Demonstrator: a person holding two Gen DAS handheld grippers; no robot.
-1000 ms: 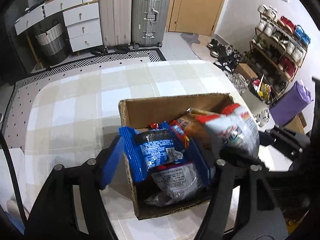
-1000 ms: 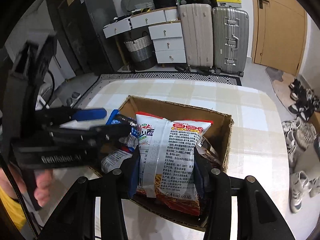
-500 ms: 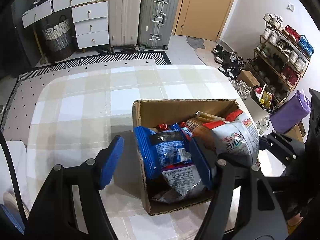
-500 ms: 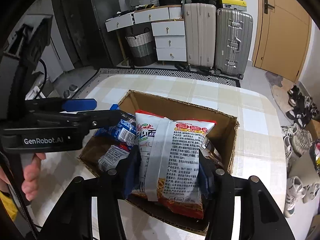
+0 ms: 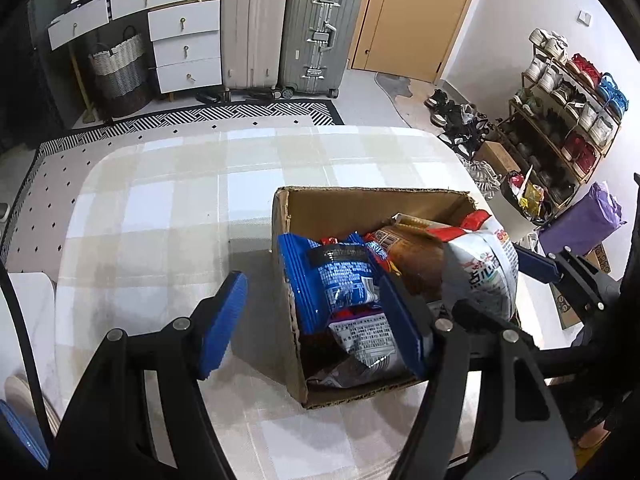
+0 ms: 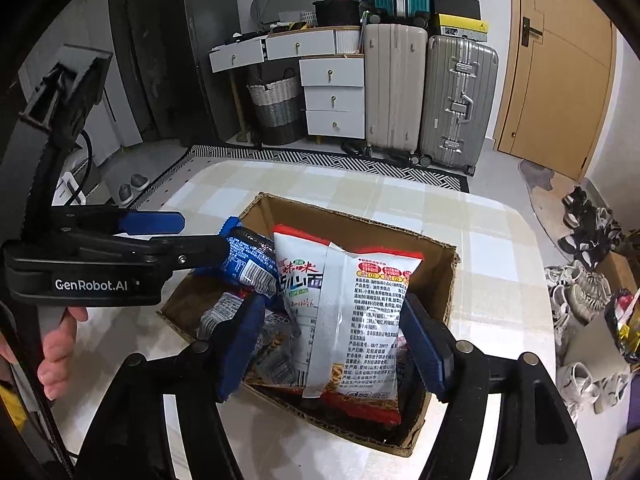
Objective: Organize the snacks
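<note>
Right gripper point(image 6: 332, 340), jaws just opening, frees white noodle bag point(image 6: 352, 312); propped upright in the cardboard box point(image 6: 448, 264), it could topple; left gripper point(image 5: 316, 320) gapes, straddling the box's left wall, holding nothing.

Right gripper point(image 6: 334, 338) just opened around noodle bag point(image 6: 352, 312)

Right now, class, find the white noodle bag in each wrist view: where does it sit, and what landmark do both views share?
Left wrist view: white noodle bag stands at the right, in the box's right side.
Right wrist view: bag stands at centre, between the right tool's open pads.
Shared landmark: the silver suitcase.
</note>
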